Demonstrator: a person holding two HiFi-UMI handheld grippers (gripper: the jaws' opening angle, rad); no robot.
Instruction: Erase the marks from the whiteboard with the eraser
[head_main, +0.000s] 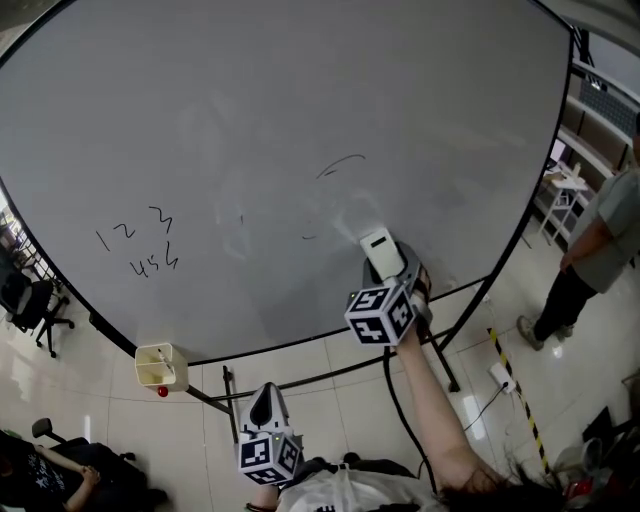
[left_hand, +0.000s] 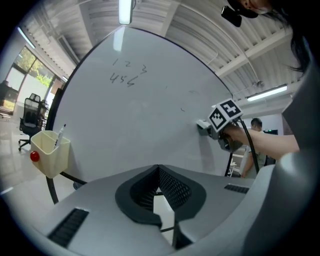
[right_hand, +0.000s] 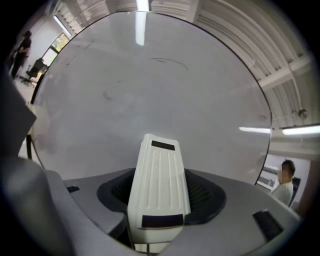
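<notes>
The right tool (head_main: 388, 275) clamps the eraser (head_main: 381, 252) flat against the whiteboard (head_main: 260, 90) near its lower edge, placed to wipe the faint strokes (head_main: 340, 165) above. Digits (head_main: 140, 245) sit leftward. The left tool (head_main: 266, 408) hangs below the board, closed and empty.

Setting: office-like industrial hall. Evidence: freestanding whiteboard (head_main: 250, 120), swivel office chair (head_main: 38, 300), glossy tiled floor (head_main: 330, 360), ribbed metal ceiling (left_hand: 200, 30), tube light (left_hand: 125, 11).

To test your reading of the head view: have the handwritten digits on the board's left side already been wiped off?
No, the digits are plainly legible on the whiteboard, well to the left of the eraser.
</notes>
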